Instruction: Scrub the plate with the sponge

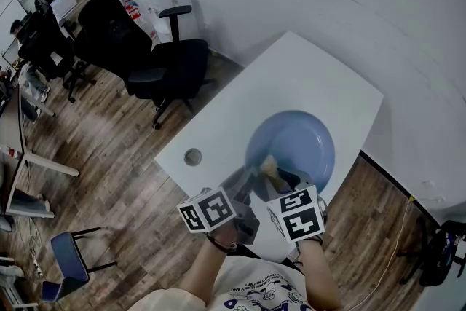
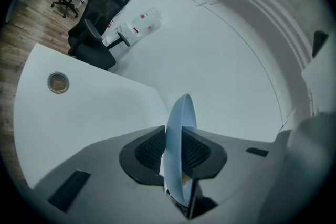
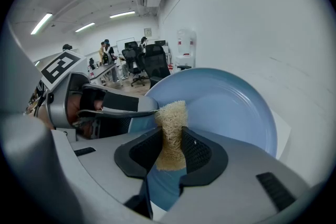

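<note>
A light blue plate point(image 1: 295, 142) is tilted above the white table point(image 1: 291, 73). My left gripper point(image 1: 244, 182) is shut on the plate's near left rim; in the left gripper view the plate point(image 2: 176, 136) stands edge-on between the pads. My right gripper point(image 1: 280, 178) is shut on a tan fibrous sponge point(image 1: 269, 167), whose tip rests against the plate's inner face. The right gripper view has the sponge point(image 3: 171, 134) pinched between the pads point(image 3: 197, 152), in front of the plate point(image 3: 226, 107), with the left gripper point(image 3: 105, 105) clamped on the rim at left.
A round cable grommet point(image 1: 192, 156) sits in the table near its left edge. A black office chair point(image 1: 145, 54) stands on the wooden floor beyond the table's left corner. A white wall runs behind the table. People sit at desks far left.
</note>
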{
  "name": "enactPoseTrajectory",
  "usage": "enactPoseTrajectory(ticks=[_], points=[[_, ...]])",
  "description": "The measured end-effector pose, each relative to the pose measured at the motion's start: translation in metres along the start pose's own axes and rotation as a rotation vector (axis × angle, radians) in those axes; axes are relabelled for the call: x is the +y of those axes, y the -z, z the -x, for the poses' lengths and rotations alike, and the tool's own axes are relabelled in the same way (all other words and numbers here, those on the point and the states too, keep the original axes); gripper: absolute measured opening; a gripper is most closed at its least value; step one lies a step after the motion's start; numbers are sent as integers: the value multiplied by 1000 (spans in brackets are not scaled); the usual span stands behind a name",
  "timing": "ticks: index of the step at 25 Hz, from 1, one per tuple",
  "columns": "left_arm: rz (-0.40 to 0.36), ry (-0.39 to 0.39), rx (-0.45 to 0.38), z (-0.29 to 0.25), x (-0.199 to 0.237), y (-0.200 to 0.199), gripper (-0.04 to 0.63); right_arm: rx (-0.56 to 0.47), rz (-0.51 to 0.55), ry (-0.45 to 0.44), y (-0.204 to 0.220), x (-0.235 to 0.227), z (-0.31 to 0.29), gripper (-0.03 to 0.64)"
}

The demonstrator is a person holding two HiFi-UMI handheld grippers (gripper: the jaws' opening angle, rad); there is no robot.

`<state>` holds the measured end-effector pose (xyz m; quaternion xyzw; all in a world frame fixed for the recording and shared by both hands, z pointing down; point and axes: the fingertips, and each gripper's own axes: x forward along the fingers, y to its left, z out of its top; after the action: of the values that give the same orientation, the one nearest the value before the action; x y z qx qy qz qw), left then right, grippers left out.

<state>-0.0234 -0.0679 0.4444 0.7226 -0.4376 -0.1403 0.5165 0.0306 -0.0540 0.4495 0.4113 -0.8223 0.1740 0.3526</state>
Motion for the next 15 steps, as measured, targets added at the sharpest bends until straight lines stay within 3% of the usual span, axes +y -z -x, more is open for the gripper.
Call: enactPoseTrajectory(ticks=[15], points=[[-25,1,9,1,-1,-4,80,-16,3,20,-16,-15,-2,110]])
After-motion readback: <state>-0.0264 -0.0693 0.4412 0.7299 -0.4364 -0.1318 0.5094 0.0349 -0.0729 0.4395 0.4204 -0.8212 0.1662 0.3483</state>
